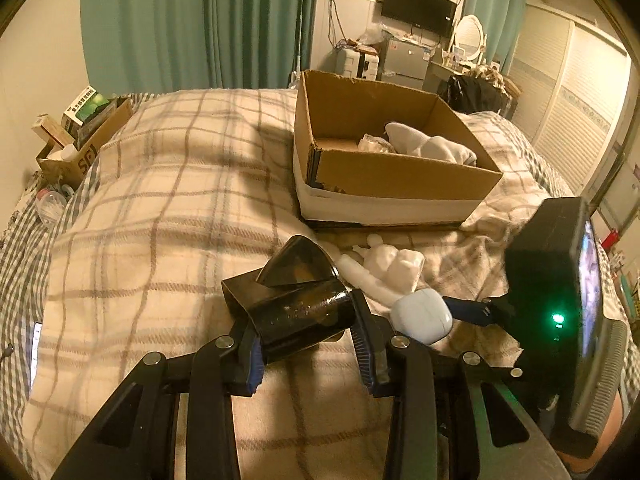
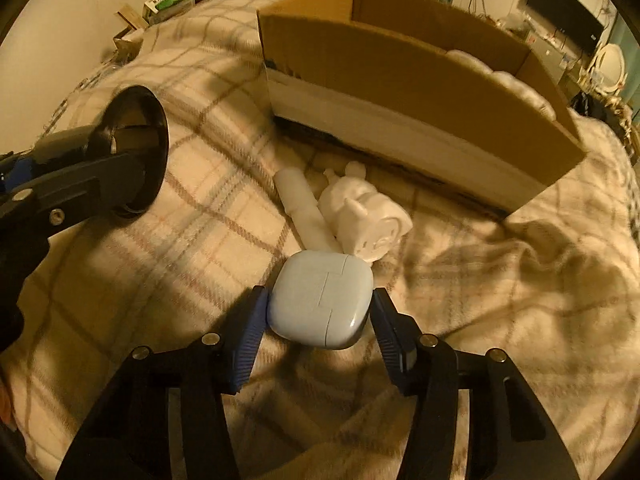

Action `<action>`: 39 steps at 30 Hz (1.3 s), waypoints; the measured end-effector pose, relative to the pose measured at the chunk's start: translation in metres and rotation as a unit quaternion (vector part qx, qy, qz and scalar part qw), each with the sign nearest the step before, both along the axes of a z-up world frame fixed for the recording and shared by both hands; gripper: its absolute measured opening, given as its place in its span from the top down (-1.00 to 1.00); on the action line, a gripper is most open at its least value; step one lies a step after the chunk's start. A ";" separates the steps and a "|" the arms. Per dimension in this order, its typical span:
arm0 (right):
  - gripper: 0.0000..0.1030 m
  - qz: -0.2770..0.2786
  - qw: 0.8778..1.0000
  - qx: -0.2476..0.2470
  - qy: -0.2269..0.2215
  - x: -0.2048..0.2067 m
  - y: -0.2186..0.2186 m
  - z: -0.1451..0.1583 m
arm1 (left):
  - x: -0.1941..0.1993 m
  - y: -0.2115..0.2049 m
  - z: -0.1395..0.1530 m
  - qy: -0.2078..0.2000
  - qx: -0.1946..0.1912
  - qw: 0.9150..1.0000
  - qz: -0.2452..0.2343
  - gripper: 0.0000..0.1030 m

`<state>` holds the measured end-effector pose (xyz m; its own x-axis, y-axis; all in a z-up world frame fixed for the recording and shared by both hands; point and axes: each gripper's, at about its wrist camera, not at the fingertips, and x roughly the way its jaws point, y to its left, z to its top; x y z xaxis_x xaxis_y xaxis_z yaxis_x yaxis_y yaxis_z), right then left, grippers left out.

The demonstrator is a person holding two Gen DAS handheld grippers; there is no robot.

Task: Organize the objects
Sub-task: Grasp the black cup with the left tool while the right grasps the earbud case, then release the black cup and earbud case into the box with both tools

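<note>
My left gripper (image 1: 308,336) is shut on a black cylindrical container (image 1: 298,308) with a hinged lid tipped open, held just above the plaid blanket. It also shows in the right wrist view (image 2: 134,152). My right gripper (image 2: 318,312) is shut on a pale blue earbud case (image 2: 322,298), which also shows in the left wrist view (image 1: 422,316). A white toy figure (image 2: 366,214) and a white tube (image 2: 302,204) lie on the blanket just beyond the case. An open cardboard box (image 1: 384,176) stands behind them with white cloth items (image 1: 428,142) inside.
The plaid blanket (image 1: 160,208) covers the bed. A smaller carton with boxes (image 1: 80,132) sits at the far left edge of the bed. Teal curtains, a wall television and a dresser with a mirror stand at the back of the room.
</note>
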<state>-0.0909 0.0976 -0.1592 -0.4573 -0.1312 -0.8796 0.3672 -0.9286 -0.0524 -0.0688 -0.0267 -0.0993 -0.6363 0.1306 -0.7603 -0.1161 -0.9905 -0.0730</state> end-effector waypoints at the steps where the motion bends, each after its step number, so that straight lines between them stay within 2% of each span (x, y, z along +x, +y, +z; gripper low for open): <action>1: -0.01 -0.001 1.000 -0.003 0.008 0.002 0.002 0.005 | 0.002 0.000 0.001 0.000 -0.001 1.000 0.001 0.28; 9: 0.00 -0.032 0.996 -0.040 0.071 0.025 0.034 0.057 | 0.020 0.011 0.023 0.018 0.001 1.000 -0.016 0.29; 12: 0.00 -0.040 0.994 -0.047 0.093 0.028 0.045 0.078 | 0.015 0.015 0.036 0.024 0.012 0.999 -0.028 0.29; 15: 0.00 -0.040 0.991 -0.053 0.116 0.027 0.050 0.101 | 0.005 0.019 0.052 0.024 0.040 0.998 -0.046 0.29; 22: 0.00 -0.027 0.981 -0.042 0.188 0.004 0.058 0.171 | -0.036 0.037 0.098 0.063 0.038 0.995 -0.068 0.29; 28: 0.00 -0.027 0.974 -0.052 0.220 -0.048 0.066 0.215 | -0.093 0.056 0.123 0.092 0.011 0.993 -0.078 0.29; 33: 0.00 -0.031 0.975 -0.052 0.216 -0.100 0.068 0.215 | -0.141 0.067 0.112 0.079 0.003 0.994 -0.080 0.29; 39: 0.00 -0.044 0.981 -0.050 0.184 -0.159 0.071 0.174 | -0.178 0.076 0.075 0.056 -0.022 0.995 -0.084 0.29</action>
<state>-0.2500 0.1684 0.0149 -0.7542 -0.1549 -0.6381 0.2592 -0.9631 -0.0725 -0.2467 0.0497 -0.0242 -0.6891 0.2106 -0.6934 -0.2847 -0.9586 -0.0082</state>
